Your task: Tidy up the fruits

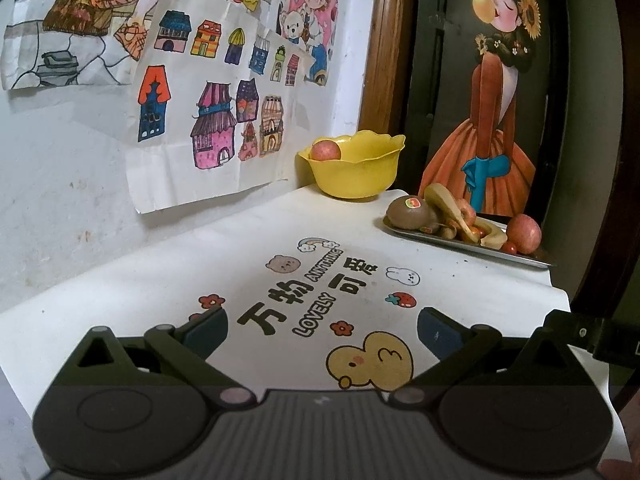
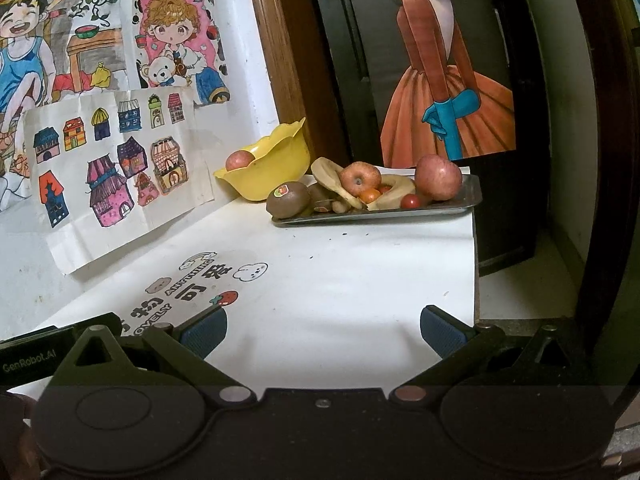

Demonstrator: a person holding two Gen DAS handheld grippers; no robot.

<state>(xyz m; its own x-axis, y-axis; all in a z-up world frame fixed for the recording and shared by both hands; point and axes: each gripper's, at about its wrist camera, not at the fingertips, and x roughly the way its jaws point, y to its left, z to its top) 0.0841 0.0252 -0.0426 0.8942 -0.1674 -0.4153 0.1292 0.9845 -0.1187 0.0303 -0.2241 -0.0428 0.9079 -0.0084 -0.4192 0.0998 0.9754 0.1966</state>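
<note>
At the table's far corner one apple (image 2: 239, 160) sits in the yellow bowl (image 2: 268, 168) while heaped fruit crowds the metal tray (image 2: 470, 194), so either empty, wide-open gripper, left (image 1: 322, 334) or right (image 2: 323, 330), could send neighbours rolling off.

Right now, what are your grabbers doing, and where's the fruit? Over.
Left gripper and right gripper open, empty, over the white table. One apple in yellow bowl; the rest piled on metal tray. Path clear.
</note>
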